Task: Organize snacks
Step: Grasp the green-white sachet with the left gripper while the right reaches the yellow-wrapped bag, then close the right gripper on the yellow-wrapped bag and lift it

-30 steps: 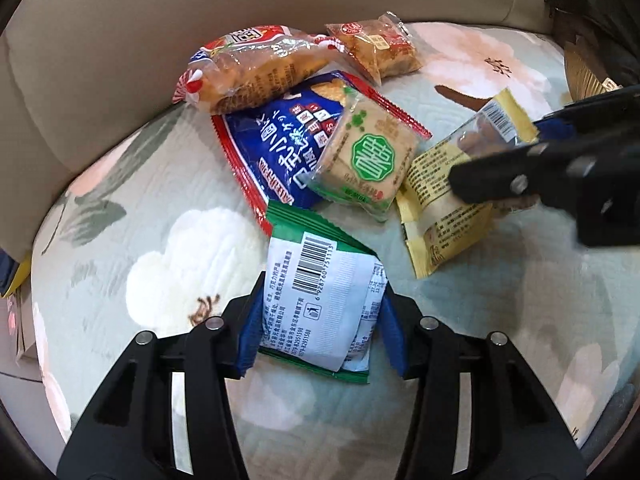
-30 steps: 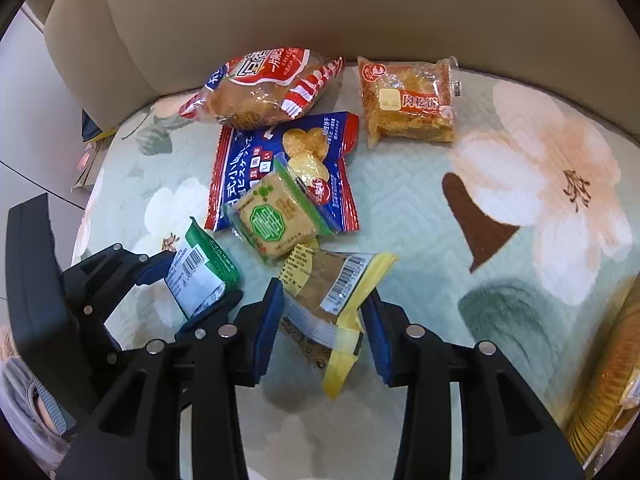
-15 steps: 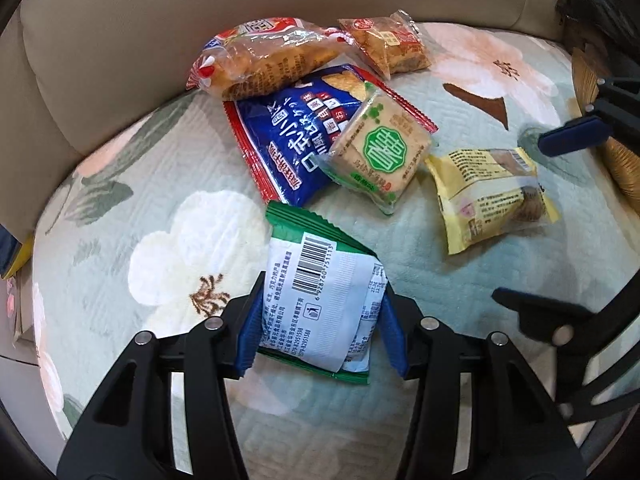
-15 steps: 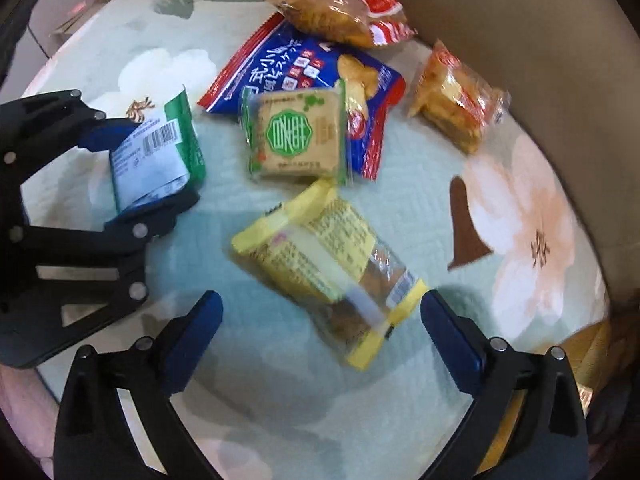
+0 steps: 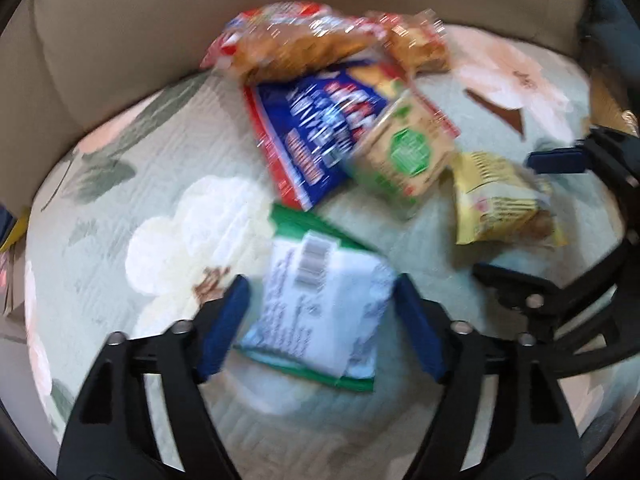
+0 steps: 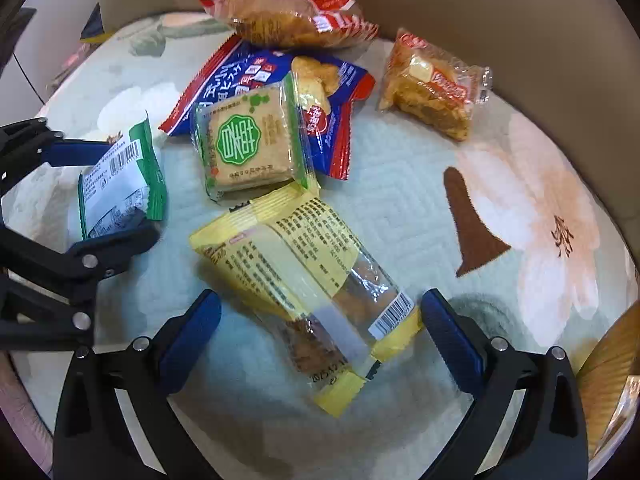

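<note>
I am looking down on the floral cushion point(image 6: 400, 208), which is carrying every snack; I am using it as my landmark.

Largest first: the blue bag point(image 6: 272, 80) is lying toward the cushion's back edge, with the red bread bag point(image 6: 288, 12) behind it against the backrest and the orange cake packet point(image 6: 432, 84) off to its right. The square biscuit pack point(image 6: 248, 144) is resting partly on the blue bag.

What has just changed: a second ago both grippers were clamped on packets. The right gripper point(image 6: 320, 336) is now standing wide open, its blue pads apart on either side of the yellow packet point(image 6: 304, 284), touching nothing. That packet is lying flat at mid-cushion, just in front of the biscuit pack.

The left gripper point(image 5: 320, 312) is opening too. Its pads are straddling the green-and-white packet point(image 5: 320, 300); I am seeing a gap on the left pad, and the right side is too blurred to judge. The packet is sitting on the cushion toward its front-left.

My reading: both small packets are being set down in a front row, so the placing step is finishing and the pile at the back is what is left to sort.
</note>
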Demonstrator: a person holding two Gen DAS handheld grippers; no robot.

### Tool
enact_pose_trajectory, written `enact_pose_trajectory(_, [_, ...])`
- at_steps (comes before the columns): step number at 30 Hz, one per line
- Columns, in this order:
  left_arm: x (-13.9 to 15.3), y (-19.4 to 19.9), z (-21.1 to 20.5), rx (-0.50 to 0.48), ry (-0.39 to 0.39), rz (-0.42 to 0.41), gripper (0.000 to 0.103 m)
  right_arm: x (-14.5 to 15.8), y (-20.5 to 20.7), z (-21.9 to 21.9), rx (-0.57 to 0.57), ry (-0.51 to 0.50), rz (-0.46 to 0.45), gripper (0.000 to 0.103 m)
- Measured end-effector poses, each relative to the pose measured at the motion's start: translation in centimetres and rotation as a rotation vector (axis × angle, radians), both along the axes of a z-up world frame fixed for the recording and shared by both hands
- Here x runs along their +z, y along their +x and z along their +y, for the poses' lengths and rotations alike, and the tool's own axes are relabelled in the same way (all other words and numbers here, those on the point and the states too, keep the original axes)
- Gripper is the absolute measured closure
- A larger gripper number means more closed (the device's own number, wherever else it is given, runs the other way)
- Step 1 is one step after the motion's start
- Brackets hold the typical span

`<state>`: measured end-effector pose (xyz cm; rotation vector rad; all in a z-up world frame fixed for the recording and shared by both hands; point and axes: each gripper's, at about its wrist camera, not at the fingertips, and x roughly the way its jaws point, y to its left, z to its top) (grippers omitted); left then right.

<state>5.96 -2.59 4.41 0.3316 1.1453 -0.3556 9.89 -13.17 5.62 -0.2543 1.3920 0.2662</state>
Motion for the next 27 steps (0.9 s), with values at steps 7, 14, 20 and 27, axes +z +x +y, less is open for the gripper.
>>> enact_pose_trajectory(7, [-0.5,0.8,1.3,0.063,-0.002,0.031,0.011,-0.3,2.5,0.3,0.011,-0.042,0.149,0.005])
enact_pose_trajectory(14, [-0.2,0.4,-0.1,0.008,0.021,-0.012,0.027,-0.1,2.4,1.1,0.021,-0.088,0.146,0.005])
enact_pose_trajectory(20, [0.7,-1.1,-2.6,-0.048,0.028,-0.037,0.053,0.4,2.0,2.7,0.014,-0.058,0.113,0.025])
enact_pose_trajectory(27, [1.4,-1.9,-2.9,-0.012,-0.016,-0.063,0.054,2.5,2.2,3.6,0.008,0.009,0.061,0.058])
